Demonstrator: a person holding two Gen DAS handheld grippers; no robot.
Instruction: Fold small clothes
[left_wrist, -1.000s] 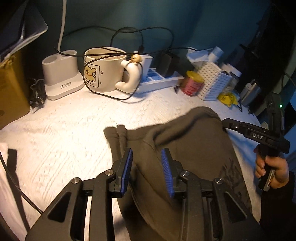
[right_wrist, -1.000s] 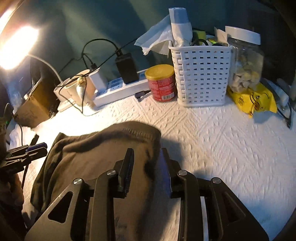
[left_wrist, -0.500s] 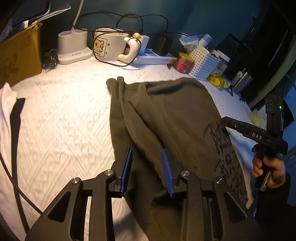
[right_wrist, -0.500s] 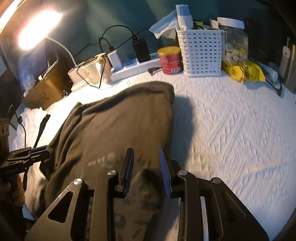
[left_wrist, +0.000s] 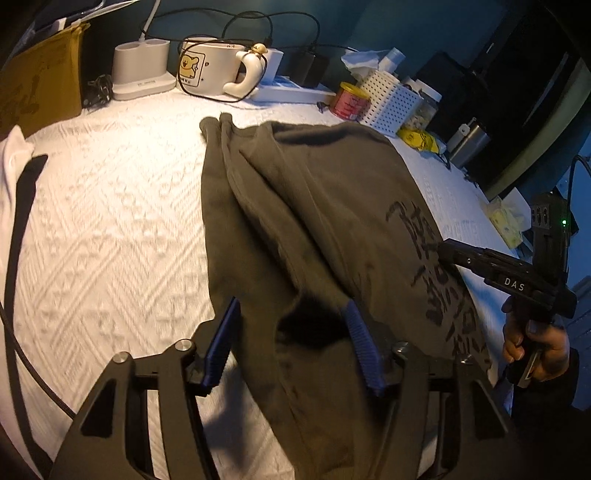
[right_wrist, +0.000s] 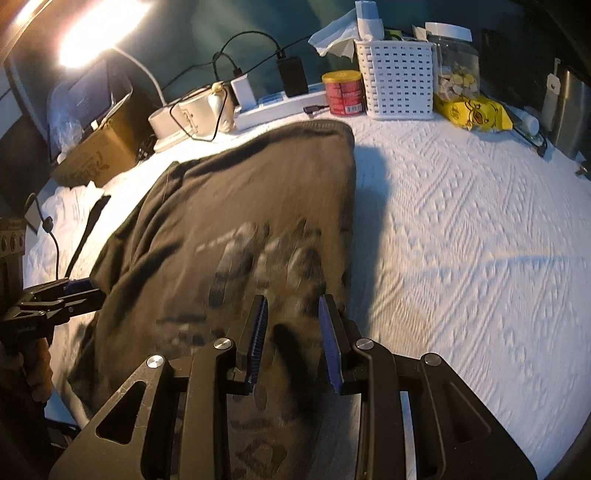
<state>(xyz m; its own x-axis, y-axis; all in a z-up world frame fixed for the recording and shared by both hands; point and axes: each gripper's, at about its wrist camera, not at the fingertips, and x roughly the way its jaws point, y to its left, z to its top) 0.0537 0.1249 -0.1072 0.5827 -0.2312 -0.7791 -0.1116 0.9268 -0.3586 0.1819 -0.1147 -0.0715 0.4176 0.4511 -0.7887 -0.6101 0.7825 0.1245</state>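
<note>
A: Start at the left gripper (left_wrist: 291, 332). What's different from a moment ago?

B: Its blue pads are spread wider than they were a second back, with the near edge of the olive-green garment (left_wrist: 317, 229) running up between them, not pinched. A second ago the far end was lifted and curled in the air; now the whole piece lies stretched out ahead of the gripper on the white quilted cover (left_wrist: 110, 229).

A: And the right gripper (right_wrist: 293, 325)?

B: Also parted, over the printed end of the same garment (right_wrist: 236, 206). That view is motion-blurred, so I can't say whether the cloth touches either pad; I'd guess it's simply draped there.

A: So neither holds anything.

B: Right. Both have drawn back toward the near end. The garment runs from under both tools out toward the bear mug (left_wrist: 210, 68) and red tin (right_wrist: 341, 92) at the far edge.

A: Meaning for the fold?

B: It looks like the spreading-out step is finished. There's a lengthwise pleat left of the left gripper's line, so I'd judge the next grasp starts a real fold.
</note>
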